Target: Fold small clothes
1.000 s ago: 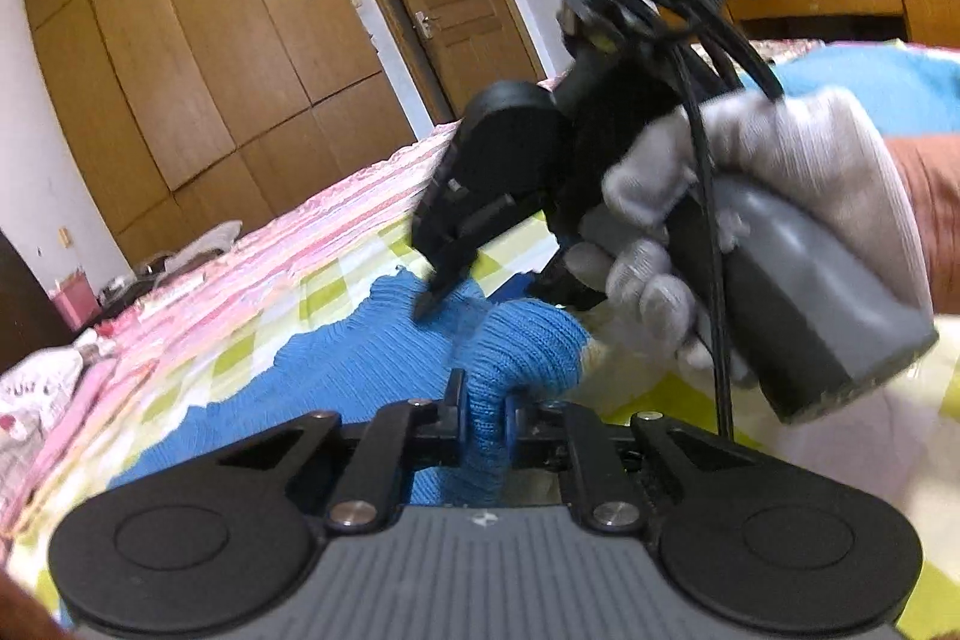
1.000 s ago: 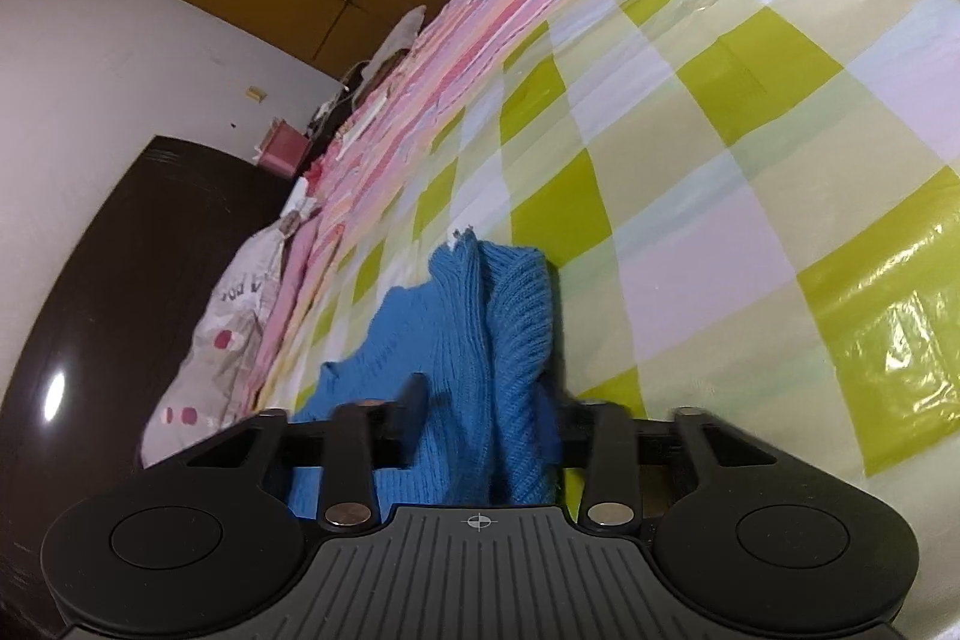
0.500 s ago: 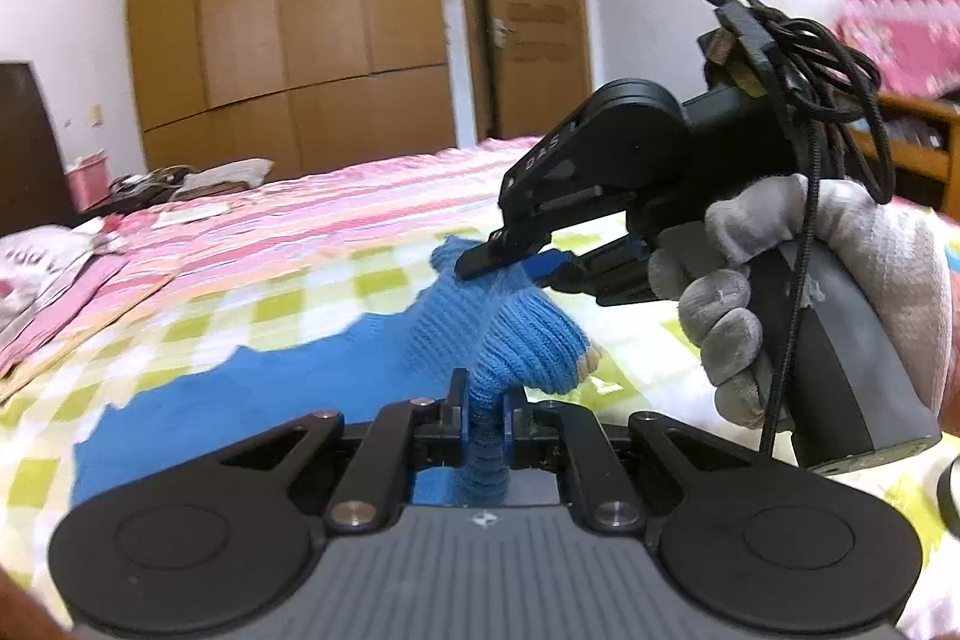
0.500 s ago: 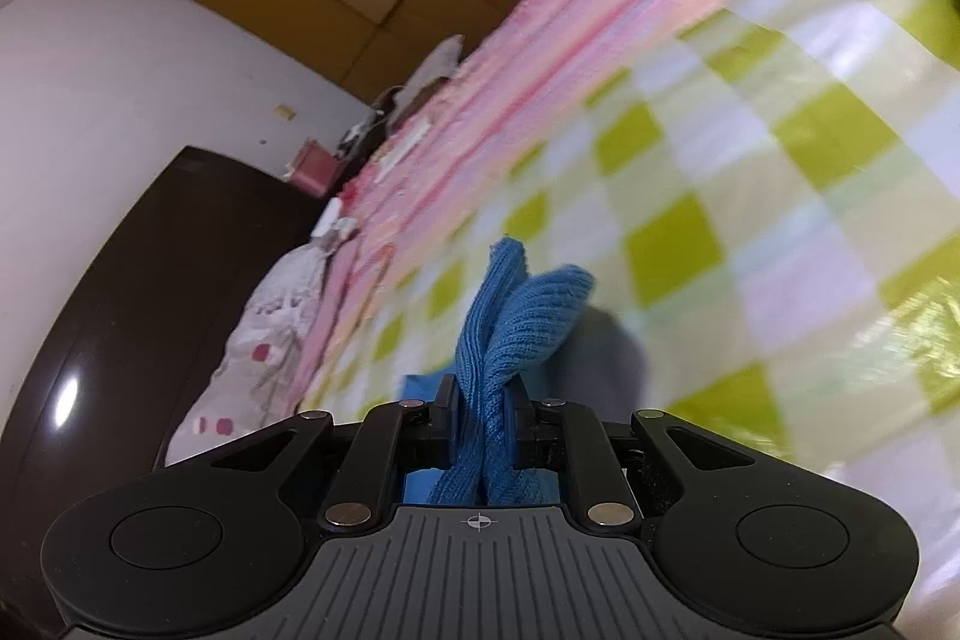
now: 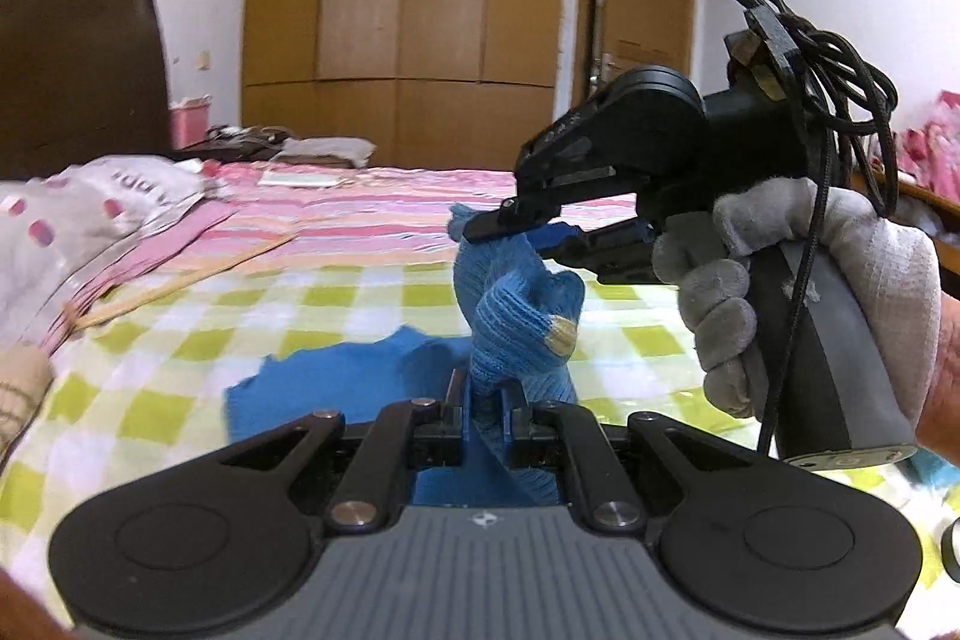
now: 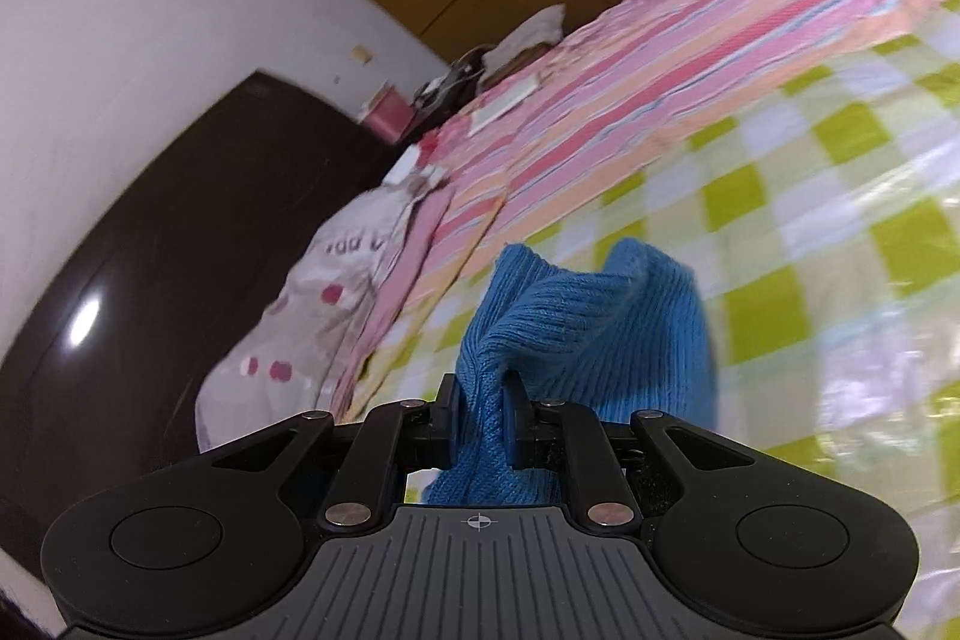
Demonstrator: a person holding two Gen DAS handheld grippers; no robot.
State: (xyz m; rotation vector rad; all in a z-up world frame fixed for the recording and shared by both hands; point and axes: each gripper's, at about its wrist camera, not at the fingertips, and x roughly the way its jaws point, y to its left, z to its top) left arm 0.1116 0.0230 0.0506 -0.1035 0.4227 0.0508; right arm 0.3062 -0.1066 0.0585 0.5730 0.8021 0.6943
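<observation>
A small blue knit sweater (image 5: 516,334) hangs bunched between both grippers above a green-and-white checked sheet (image 5: 180,340); part of it still lies on the sheet (image 5: 336,388). My left gripper (image 5: 485,409) is shut on a ribbed fold of it. My right gripper (image 6: 480,415) is shut on another ribbed fold (image 6: 576,322). In the left wrist view the right gripper (image 5: 510,232) shows just beyond, held by a gloved hand (image 5: 798,280), its fingers clamped on the sweater's upper edge.
The bed has a pink striped cover (image 5: 384,214) beyond the checked sheet. A white bag with pink spots (image 6: 312,292) lies by the dark headboard (image 6: 150,268). A wooden wardrobe (image 5: 408,10) and door stand at the back.
Both grippers have lifted the sweater higher off the bed. The right gripper, open around the fabric a second ago, has shut on it. The views have swung toward the headboard.
</observation>
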